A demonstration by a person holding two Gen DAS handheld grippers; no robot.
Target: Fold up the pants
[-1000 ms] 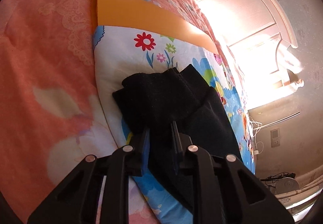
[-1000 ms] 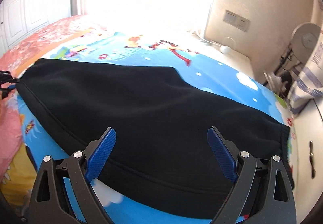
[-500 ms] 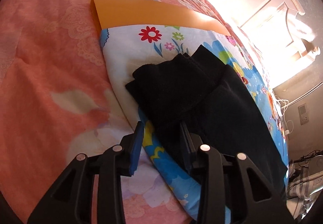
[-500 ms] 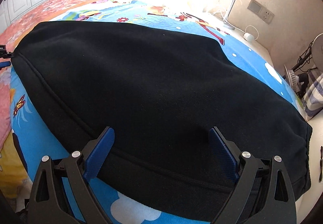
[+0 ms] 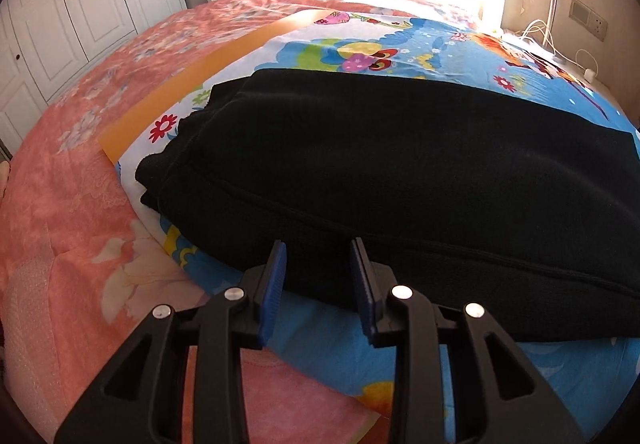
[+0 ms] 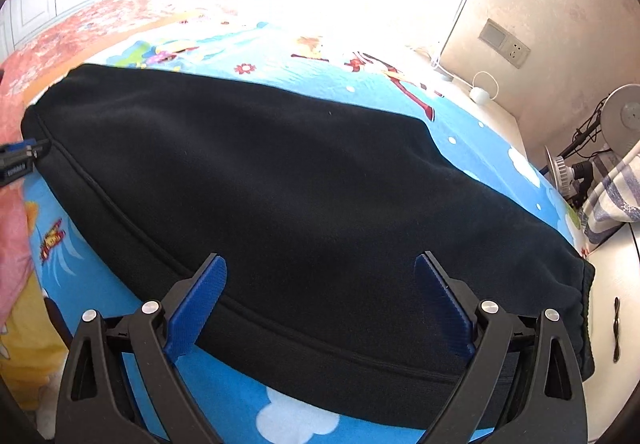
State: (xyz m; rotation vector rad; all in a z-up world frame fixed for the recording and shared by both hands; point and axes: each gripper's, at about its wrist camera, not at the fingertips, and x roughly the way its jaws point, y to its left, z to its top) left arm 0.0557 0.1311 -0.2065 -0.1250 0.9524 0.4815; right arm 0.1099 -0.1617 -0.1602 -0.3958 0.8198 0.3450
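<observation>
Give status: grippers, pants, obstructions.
Left gripper jaws just narrowed, nothing between. Right gripper wide open, empty. Black pants flat on cartoon sheet. Nothing in the way.

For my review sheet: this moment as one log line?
black pants: flat on cartoon sheet | left gripper: open, empty | right gripper: open, over pants

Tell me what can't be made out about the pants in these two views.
- Left wrist view: the black pants run off the right edge, so their far end is cut off.
- Right wrist view: window glare washes out the bed beyond them.
- Both views: the layers underneath are hidden by the top layer.
</observation>
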